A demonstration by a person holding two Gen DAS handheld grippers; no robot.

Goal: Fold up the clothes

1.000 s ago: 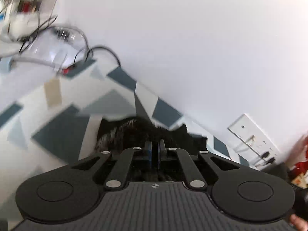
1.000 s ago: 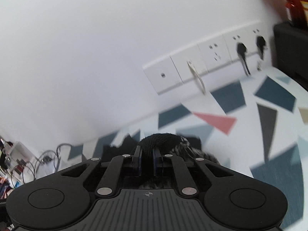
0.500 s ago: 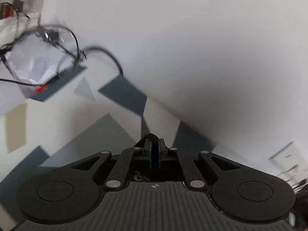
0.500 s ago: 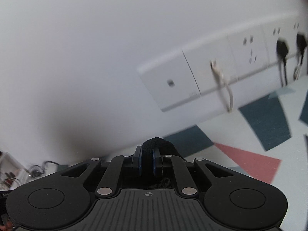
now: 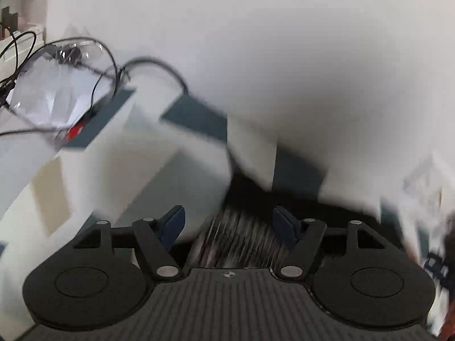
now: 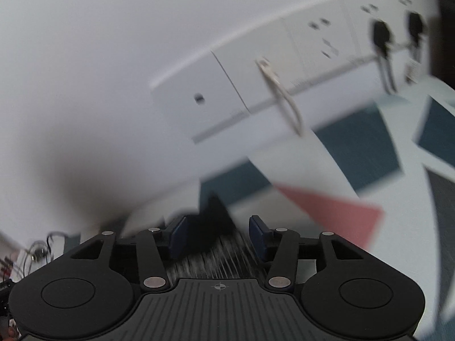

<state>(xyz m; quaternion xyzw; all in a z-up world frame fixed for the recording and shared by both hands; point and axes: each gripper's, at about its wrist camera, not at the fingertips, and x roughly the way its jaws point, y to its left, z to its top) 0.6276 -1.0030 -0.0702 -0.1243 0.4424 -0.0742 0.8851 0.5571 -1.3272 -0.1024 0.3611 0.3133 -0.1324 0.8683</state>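
Sockets (image 6: 321, 45) in right view only

Dark garment (image 5: 241, 236) smeared by motion blur in left wrist view, lower part hidden behind left gripper (image 5: 229, 223) body; weave and edges unreadable. Same garment (image 6: 210, 244) streaked in right wrist view, mostly hidden under right gripper (image 6: 217, 234). Wall sockets (image 6: 321, 37) blurred, markings illegible. Cables (image 5: 57, 65) run off left edge. Patterned tabletop (image 6: 355, 142) cut by frame edge.
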